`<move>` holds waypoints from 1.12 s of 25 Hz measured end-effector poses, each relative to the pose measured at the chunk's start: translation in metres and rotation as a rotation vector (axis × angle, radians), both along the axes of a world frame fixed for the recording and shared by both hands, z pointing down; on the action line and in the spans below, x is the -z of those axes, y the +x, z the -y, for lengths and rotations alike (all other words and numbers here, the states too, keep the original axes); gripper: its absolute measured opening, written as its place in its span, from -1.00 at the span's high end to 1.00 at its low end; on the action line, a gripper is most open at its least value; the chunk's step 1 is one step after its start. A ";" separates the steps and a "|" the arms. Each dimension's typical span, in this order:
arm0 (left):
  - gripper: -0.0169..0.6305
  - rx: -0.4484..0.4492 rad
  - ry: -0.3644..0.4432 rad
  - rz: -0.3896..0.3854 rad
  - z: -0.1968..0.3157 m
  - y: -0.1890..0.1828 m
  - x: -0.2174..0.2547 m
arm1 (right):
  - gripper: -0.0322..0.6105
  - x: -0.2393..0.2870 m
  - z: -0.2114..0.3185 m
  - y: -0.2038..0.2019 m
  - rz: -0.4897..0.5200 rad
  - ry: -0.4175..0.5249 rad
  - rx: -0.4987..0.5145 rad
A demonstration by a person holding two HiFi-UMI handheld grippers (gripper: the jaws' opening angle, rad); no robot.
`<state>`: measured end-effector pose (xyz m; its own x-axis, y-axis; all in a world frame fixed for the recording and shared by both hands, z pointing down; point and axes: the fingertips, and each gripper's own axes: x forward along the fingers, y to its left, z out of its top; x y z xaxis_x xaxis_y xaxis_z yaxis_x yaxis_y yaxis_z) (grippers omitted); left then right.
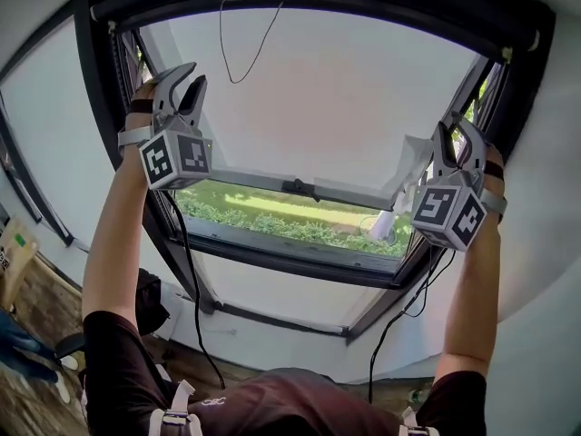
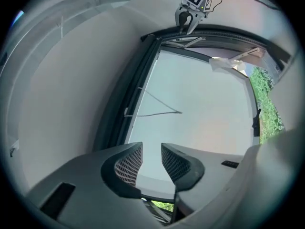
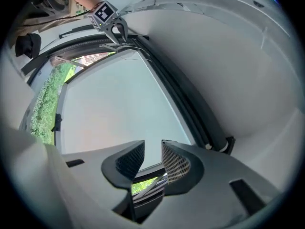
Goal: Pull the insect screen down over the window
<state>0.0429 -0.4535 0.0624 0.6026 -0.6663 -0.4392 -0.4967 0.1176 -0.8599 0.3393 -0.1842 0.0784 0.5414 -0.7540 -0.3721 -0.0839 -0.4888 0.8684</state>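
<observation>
At left of window frame (image 1: 89,71): left gripper (image 1: 192,78), jaws apart, holding nothing.
At right of frame: right gripper (image 1: 457,133), jaws apart, empty.
Top centre: cord (image 1: 222,44) hanging.

Loose cord (image 1: 221,39) w/in upper window (image 1: 345,89)

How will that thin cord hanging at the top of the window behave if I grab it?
Probably floppy: the cord hangs in a slack loop in front of the screen, so a push would only swing it. It looks very thin and light, so it may slip from the jaws unless pinched squarely.
</observation>
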 end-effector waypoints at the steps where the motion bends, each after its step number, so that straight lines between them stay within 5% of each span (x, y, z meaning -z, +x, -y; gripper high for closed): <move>1: 0.52 0.018 0.013 -0.021 0.004 -0.005 0.011 | 0.54 0.012 -0.001 0.000 -0.022 0.029 -0.015; 5: 0.53 0.057 0.092 -0.090 0.011 -0.021 0.049 | 0.54 0.058 -0.002 -0.004 -0.113 0.153 -0.058; 8: 0.54 0.085 0.138 -0.072 0.015 -0.024 0.067 | 0.54 0.085 0.002 -0.004 -0.152 0.185 -0.076; 21: 0.55 0.081 0.093 0.011 0.046 -0.008 0.092 | 0.47 0.135 0.014 0.038 -0.190 0.037 -0.227; 28: 0.55 0.079 0.088 0.007 0.059 -0.006 0.103 | 0.66 0.129 0.025 0.043 -0.152 -0.047 -0.226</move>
<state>0.0369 -0.5126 -0.0404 0.5526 -0.6710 -0.4943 -0.4769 0.2319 -0.8478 0.3824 -0.2090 -0.0508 0.6386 -0.6386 -0.4293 0.1558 -0.4391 0.8848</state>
